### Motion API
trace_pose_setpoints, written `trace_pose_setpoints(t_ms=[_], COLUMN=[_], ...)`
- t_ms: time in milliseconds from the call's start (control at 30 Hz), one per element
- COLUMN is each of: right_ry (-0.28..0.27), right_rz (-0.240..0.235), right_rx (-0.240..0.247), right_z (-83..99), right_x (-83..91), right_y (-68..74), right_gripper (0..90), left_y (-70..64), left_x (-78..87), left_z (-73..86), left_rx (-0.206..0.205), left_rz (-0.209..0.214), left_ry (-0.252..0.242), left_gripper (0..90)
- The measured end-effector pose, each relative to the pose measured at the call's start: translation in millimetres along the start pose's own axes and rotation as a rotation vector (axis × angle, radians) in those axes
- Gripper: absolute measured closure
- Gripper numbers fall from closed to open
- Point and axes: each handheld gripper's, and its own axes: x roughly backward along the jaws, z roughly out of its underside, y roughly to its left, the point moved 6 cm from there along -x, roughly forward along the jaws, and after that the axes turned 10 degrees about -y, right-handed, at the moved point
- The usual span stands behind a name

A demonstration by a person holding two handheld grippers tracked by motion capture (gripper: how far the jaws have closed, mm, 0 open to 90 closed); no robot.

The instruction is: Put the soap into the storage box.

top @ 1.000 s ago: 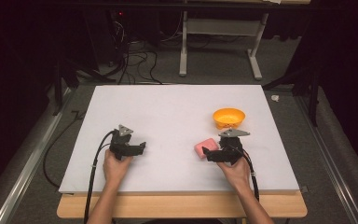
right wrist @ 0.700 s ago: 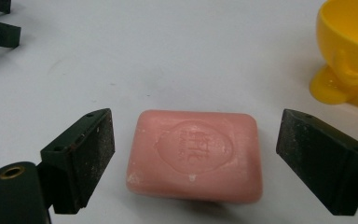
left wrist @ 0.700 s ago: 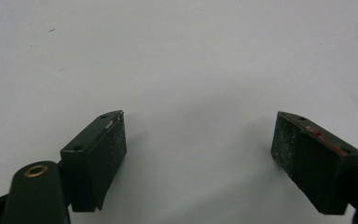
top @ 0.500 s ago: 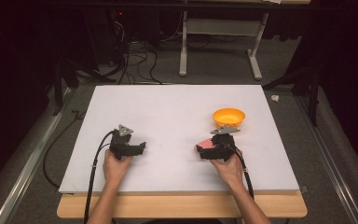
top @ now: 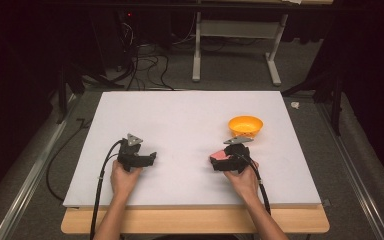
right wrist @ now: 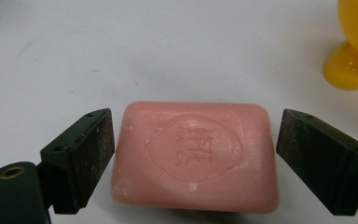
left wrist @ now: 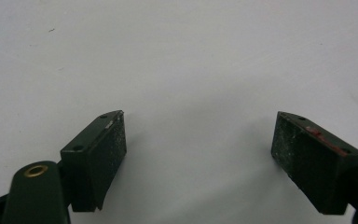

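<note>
White table (top: 180,120): our right tool (right wrist: 193,156) straddles the pink soap (right wrist: 193,154), jaws spread, not gripping; our left tool (left wrist: 198,149) gapes empty.

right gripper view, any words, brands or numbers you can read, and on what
Pink soap bar: an oval seal is pressed into its top face, with raised lettering inside, too shallow and blurred to read.
Orange bowl: no text.
White table: no text.
</note>
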Motion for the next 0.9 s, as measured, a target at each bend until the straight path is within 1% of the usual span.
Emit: trace_pose_setpoints(t_ms=[100,267,433,600,667,767,900], right_ry=[0.016,0.039,0.046,0.048,0.055,0.06,0.059], right_rz=[-0.007,-0.004,-0.003,-0.001,0.002,0.017,0.012], right_rx=[-0.002,-0.006,-0.013,-0.004,0.009,0.045,0.053], right_z=[3.8,8.8,12.5,13.2,13.7,15.0,15.0], right_x=[-3.2,-7.9,-10.6,-11.1,-11.1,-11.8,-11.8], right_y=[0.4,1.0,0.9,1.2,1.9,3.6,3.6], right_gripper=[11.8,11.8,11.9,12.1,12.4,12.7,13.2], left_y=[0.0,0.0,0.0,0.0,0.0,0.0,-0.1], left_x=[0.0,0.0,0.0,0.0,0.0,0.0,0.1], left_z=[0.0,0.0,0.0,0.0,0.0,0.0,0.1], left_rx=[0.0,0.0,0.0,0.0,0.0,0.0,-0.002], left_rz=[0.0,0.0,0.0,0.0,0.0,0.0,-0.001], left_ry=[0.0,0.0,0.0,0.0,0.0,0.0,0.001], left_gripper=[18.4,18.4,18.4,18.4,18.4,18.4,18.4])
